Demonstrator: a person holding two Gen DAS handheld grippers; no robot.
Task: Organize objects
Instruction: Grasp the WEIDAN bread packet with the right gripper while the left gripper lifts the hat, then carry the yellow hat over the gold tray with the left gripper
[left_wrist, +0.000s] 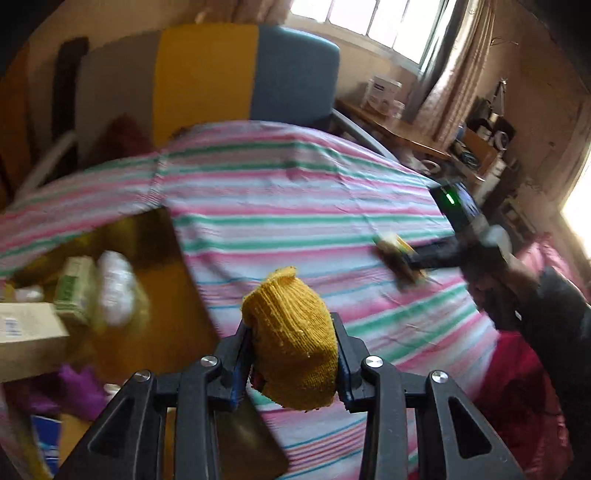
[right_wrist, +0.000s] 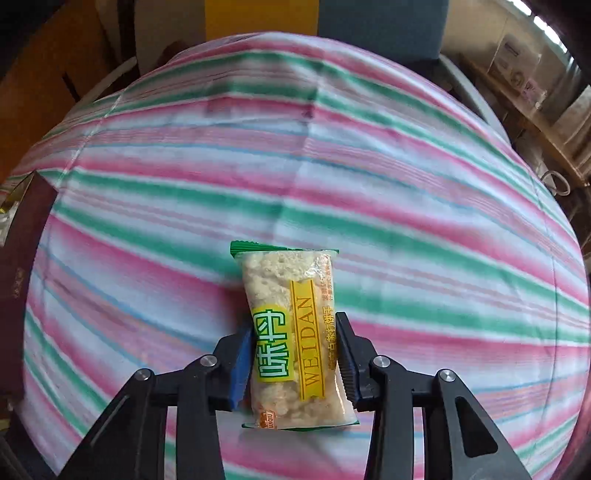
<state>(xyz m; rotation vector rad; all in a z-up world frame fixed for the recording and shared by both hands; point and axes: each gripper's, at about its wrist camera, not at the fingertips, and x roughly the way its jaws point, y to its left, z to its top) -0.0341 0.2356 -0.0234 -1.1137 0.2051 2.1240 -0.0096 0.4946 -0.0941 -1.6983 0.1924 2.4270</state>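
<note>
Left gripper is closed on a bunched yellow knit cloth — both pads press its sides, and it is held up off the bed.

Right gripper is clamped on a snack packet, a clear wrapper with green ends, a yellow band reading WEIDAN and pale crumbly biscuit inside. Fingers pinch its long sides around the lower half; the top end sticks out past the tips. Whether the packet rests on the sheet or is just above it — cannot tell.

In the left view the right gripper shows blurred near the bed's right edge, tips down at the sheet with the packet at them, a hand and dark sleeve behind it.

Bed is covered by a pink, green and white striped sheet, bare in the middle. At its left edge sits a brown box holding a green carton and a white wrapped bundle, both blurred. A cardboard box is just beside it, nearer the camera.
</note>
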